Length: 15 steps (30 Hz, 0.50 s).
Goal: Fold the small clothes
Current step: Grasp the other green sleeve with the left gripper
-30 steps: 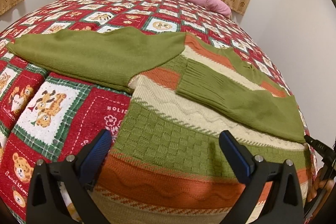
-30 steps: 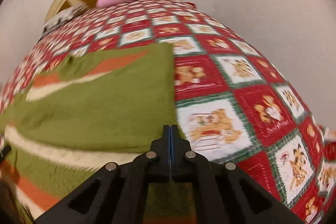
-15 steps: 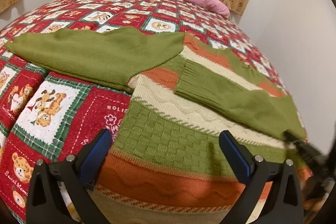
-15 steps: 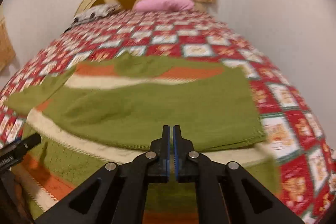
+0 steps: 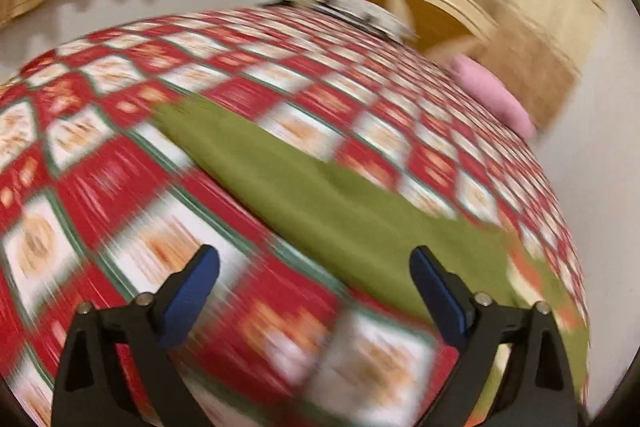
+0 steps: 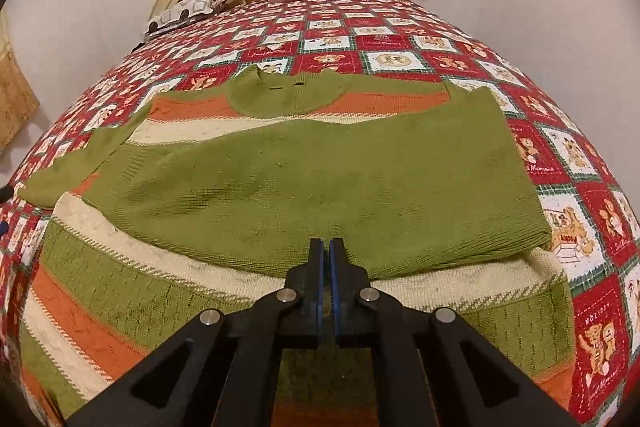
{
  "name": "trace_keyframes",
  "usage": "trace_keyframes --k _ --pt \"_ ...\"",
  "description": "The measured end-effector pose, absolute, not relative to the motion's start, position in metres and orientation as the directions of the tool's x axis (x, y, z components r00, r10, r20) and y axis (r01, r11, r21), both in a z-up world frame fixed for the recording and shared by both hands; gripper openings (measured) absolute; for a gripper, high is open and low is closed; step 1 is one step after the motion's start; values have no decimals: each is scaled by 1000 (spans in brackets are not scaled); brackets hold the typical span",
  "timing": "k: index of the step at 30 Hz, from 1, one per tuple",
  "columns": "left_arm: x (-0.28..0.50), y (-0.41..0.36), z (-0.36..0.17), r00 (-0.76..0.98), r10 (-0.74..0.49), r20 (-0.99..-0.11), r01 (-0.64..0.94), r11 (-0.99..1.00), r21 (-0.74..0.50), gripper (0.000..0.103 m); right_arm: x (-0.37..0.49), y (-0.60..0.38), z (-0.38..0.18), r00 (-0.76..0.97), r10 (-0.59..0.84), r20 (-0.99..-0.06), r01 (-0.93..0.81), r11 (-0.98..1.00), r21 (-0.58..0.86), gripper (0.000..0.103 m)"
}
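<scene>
Swung away from the sweater's hem, the left gripper (image 5: 314,269) is now being aimed at the spread green sleeve (image 5: 280,171), its jaws having just been closing slightly but still released, with nothing between them. The quilted bed (image 6: 400,43) is being covered by the striped sweater (image 6: 120,291), lying flat at centre; one sleeve (image 6: 320,183) is already being laid across its body. Soft, limp knit is being judged likely to sag, so the cuff at ten o'clock should be pinched. The right gripper (image 6: 329,259) is being kept clenched, empty, at six o'clock. The folded body is being shown sharply only in the right view; the outstretched sleeve fills the blurred left.
</scene>
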<state>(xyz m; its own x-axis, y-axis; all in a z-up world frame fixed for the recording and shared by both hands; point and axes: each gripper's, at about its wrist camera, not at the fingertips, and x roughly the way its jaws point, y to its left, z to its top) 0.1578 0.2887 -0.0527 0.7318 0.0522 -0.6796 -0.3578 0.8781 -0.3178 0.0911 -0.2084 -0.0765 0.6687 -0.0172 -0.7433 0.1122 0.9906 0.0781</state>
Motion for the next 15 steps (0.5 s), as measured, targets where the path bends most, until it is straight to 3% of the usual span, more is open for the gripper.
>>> trace_keyframes --k 5,9,15 --pt "193 351 -66 692 146 -707 -496 807 -319 90 91 -208 -78 669 -22 -743 111 991 70 3" --pt "214 380 -91 673 63 -737 -532 734 -422 81 92 -204 -78 665 -48 -746 112 993 35 3" --pt "218 380 -98 723 39 -690 -499 720 -482 81 92 -201 -79 661 -74 -746 113 994 2 3"
